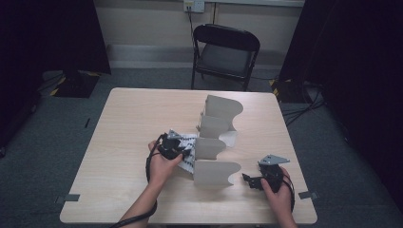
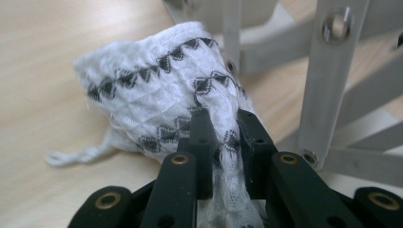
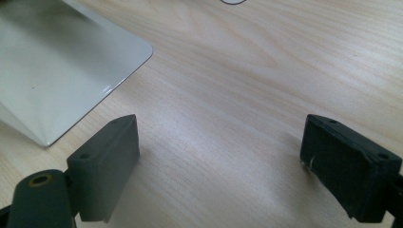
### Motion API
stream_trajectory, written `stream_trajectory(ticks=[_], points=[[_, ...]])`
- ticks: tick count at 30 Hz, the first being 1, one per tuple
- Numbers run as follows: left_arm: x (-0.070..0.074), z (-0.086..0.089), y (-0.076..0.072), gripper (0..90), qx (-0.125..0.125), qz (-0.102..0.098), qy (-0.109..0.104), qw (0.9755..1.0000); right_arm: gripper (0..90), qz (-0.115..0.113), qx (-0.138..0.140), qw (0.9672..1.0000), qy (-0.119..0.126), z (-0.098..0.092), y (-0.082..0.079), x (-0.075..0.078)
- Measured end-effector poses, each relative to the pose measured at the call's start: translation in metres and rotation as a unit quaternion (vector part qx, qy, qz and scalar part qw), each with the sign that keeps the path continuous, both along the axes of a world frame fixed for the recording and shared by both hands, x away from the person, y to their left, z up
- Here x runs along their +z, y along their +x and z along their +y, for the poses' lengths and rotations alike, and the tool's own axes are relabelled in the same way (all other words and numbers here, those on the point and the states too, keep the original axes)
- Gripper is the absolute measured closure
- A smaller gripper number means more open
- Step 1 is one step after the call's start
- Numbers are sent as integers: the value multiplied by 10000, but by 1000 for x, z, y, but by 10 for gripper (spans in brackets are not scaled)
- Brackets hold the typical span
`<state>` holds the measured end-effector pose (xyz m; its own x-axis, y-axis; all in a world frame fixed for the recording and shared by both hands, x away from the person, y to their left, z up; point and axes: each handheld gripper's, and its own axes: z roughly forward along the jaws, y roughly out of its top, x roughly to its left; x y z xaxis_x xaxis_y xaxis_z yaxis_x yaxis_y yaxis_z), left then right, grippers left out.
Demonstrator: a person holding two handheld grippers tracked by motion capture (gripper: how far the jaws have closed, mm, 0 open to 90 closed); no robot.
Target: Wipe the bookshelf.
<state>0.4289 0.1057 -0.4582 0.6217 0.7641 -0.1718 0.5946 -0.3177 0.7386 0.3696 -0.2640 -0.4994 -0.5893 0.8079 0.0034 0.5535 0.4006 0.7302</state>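
While pinched in the left claw (image 2: 223, 137), patterned cloth (image 2: 157, 90) beside the grey rack (image 1: 216, 142); right claw (image 3: 221, 156) agape, empty.

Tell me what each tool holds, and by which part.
The left tool pinches the white patterned cloth by a bunched fold at its near end. The right tool is open, holding nothing.

We see a white cloth (image 2: 157, 99) crossed by bands of black diamond and triangle shapes. The rack (image 1: 216, 142) beside it is pale grey, and the table (image 1: 128, 123) is light wood with fine grain. Both grippers, left (image 2: 223, 137) and right (image 3: 218, 161), are black.
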Motion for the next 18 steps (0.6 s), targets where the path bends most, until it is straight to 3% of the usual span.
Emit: stream_trajectory(ticks=[1, 3, 4, 8, 18], points=[[0, 0, 0, 785, 0, 0, 0, 10000, 120, 0, 0, 10000, 0, 0, 0, 0], [20, 7, 3, 785, 59, -202, -8, 9998, 121, 2, 1, 10000, 1, 0, 0, 0], [20, 7, 3, 785, 59, -202, -8, 9998, 120, 1, 0, 10000, 1, 0, 0, 0], [53, 12, 8, 785, 102, -493, -42, 9987, 120, 0, -1, 10000, 0, 0, 0, 0], [90, 2, 20, 785, -47, -877, -134, 9960, 120, 0, 1, 10000, 0, 0, 0, 0]])
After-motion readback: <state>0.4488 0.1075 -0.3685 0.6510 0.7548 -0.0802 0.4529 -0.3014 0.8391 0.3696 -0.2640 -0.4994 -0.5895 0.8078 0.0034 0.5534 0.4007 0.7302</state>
